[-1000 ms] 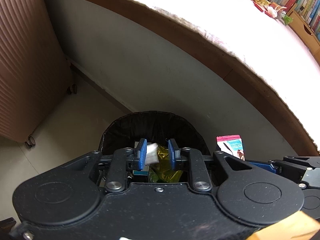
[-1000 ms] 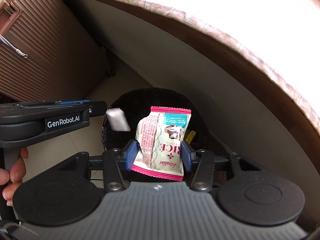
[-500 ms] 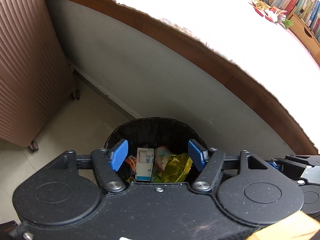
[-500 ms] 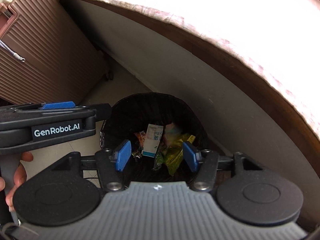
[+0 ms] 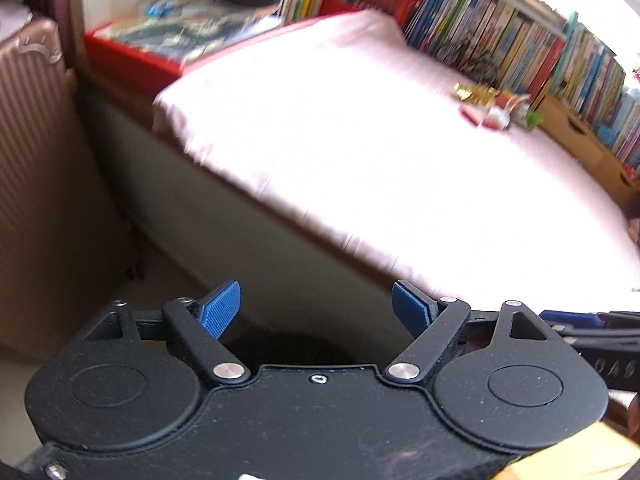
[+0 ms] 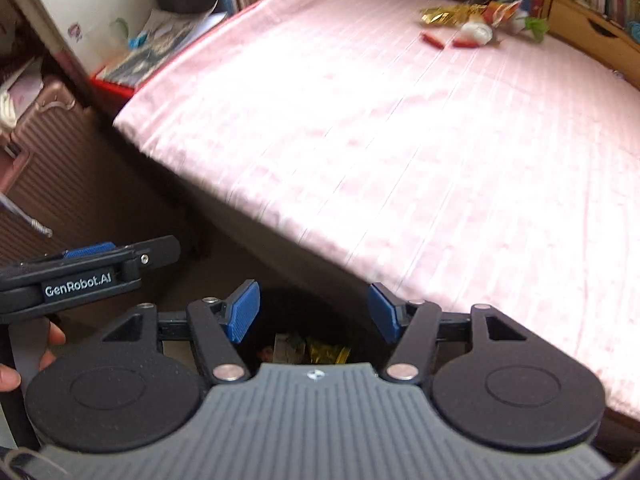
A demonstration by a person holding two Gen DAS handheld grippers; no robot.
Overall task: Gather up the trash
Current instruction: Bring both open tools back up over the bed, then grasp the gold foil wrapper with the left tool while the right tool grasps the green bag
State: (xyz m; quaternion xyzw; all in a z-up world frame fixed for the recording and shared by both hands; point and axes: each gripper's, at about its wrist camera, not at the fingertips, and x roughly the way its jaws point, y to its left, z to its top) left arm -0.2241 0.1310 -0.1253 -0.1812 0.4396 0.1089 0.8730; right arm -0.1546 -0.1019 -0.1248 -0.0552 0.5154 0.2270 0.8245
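Left wrist view: the left tool [image 5: 316, 310] is spread wide and empty above the black bin [image 5: 288, 350], whose rim just shows below. The bed [image 5: 360, 152] edge runs diagonally just beyond it; leftover wrappers [image 5: 496, 110] lie far across by the books [image 5: 520, 40].

Right wrist view: the right tool [image 6: 314, 314] gapes empty over the bin [image 6: 304, 320], trash [image 6: 312, 350] inside. The wrappers [image 6: 468, 24] sit at the bed's [image 6: 400, 140] far side; a suitcase [image 6: 60, 168] closes the left.
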